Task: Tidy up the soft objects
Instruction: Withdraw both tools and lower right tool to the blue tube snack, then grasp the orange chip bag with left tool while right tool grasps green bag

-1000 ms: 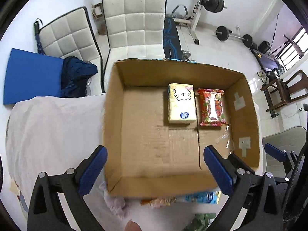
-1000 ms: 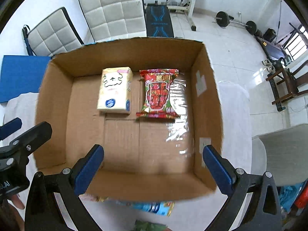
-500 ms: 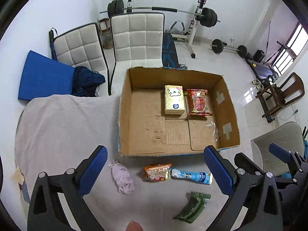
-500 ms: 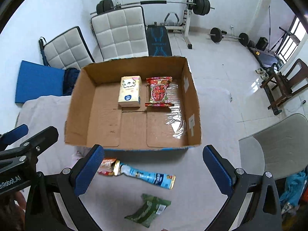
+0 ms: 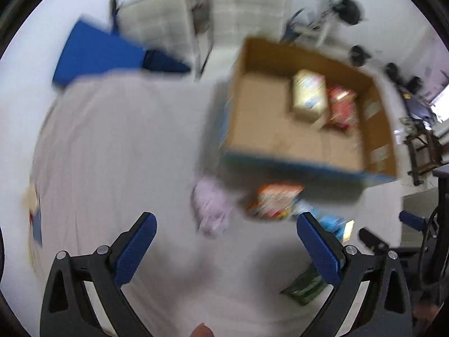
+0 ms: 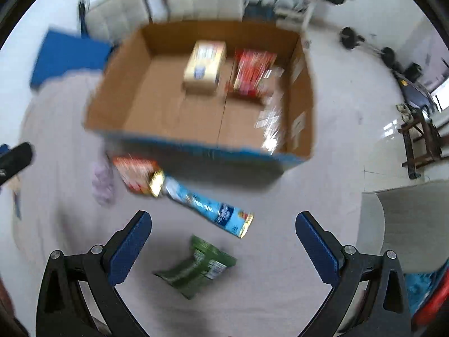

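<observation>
Blue-padded left claw [image 5: 226, 245] wide, empty | right claw [image 6: 221, 243] wide, empty, above green packet [image 6: 195, 271]

Both views are blurred, so fine print is lost. The cardboard box [image 6: 213, 118] is plain brown inside, with a blue band along its near outer edge. In it, a pale yellow tissue pack [image 6: 204, 67] carries a small blue mark, and the snack bag [image 6: 252, 73] beside it is red. Ahead of the right gripper [image 6: 221, 241], whose finger pads [image 6: 127, 250] are blue on black arms, lies a dark green packet [image 6: 196, 272] with a white label, and beyond it a light blue tube-shaped pack [image 6: 207, 210] with gold ends. An orange-red and white packet [image 6: 134, 172] and a pale lilac cloth bundle [image 6: 102, 181] lie to the left. The table cover [image 5: 118, 146] is off-white. The left gripper [image 5: 227, 250] has the same blue pads.
</observation>
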Motion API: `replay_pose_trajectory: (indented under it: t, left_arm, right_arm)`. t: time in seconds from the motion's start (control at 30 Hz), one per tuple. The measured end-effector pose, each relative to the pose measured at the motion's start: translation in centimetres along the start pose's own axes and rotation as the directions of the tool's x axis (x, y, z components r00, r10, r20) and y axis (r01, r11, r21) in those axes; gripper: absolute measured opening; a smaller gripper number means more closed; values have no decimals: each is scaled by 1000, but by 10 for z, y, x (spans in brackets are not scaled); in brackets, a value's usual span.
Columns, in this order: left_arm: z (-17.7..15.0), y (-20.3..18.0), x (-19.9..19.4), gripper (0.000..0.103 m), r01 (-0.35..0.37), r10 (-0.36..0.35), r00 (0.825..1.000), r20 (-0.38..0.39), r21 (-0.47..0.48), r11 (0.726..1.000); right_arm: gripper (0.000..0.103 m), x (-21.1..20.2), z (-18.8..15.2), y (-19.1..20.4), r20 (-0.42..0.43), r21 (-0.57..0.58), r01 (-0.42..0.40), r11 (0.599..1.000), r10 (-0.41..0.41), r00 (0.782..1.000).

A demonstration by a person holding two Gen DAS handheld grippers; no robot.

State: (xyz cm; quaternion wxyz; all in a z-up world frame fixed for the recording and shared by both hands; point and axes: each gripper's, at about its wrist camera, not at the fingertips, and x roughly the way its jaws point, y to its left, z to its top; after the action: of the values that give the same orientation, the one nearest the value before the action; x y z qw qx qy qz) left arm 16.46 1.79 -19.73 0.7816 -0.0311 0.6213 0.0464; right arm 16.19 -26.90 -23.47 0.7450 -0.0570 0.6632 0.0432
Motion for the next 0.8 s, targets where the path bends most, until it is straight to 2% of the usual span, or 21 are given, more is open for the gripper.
replay_pose_trajectory:
  t: [0.1, 0.17, 0.3, 0.37, 0.43, 0.47, 0.5, 0.53, 0.63, 0.7, 0.8]
  left_arm:
    - [-19, 20, 39, 103, -15, 8, 995, -95, -71, 997]
    - [-33, 28, 61, 103, -18, 3, 990, -143, -106, 994]
    - [-48, 29, 89, 103, -52, 34, 982, -187, -95, 994]
    - [-52, 23, 95, 103, -61, 45, 981, -189, -76, 995]
    - [-55, 15, 97, 103, -63, 52, 982, -184, -55, 997]
    - [-56, 11, 96, 103, -57, 48, 982, -180, -48, 997]
    - [-58, 9, 95, 103, -51, 42, 983, -177, -47, 998]
    - [-59, 6, 93, 103, -44, 35, 984, -174, -46, 998]
    - [-62, -7, 89, 103, -21, 15, 986, -166, -37, 999]
    - [-67, -17, 87, 103, -6, 2, 986, -170, -22, 1000]
    - [-73, -32, 85, 103, 15, -13, 983, -185, 9, 1000]
  right_arm:
    - [102, 57, 1, 11, -81, -59, -2, 998, -3, 997]
    - [97, 83, 1, 20, -108, -102, 12, 995, -23, 994]
    - [86, 127, 1, 41, -147, -201, 20, 979, -50, 988]
    - [69, 140, 0, 47, -169, -239, 33, 971, -75, 983]
    - [60, 145, -3, 47, -171, -237, 53, 970, -95, 981]
    - [46, 145, -5, 40, -186, -194, 53, 980, -89, 978]
    - [37, 146, -6, 33, -214, -148, 54, 988, -85, 973]
    - [34, 145, -8, 22, -242, -94, 56, 994, -78, 967]
    - [32, 141, -18, -17, -269, 74, 91, 993, -68, 961]
    - [32, 137, -27, -43, -269, 187, 82, 979, -30, 963]
    - [34, 124, -44, -79, -228, 395, -21, 918, 120, 966]
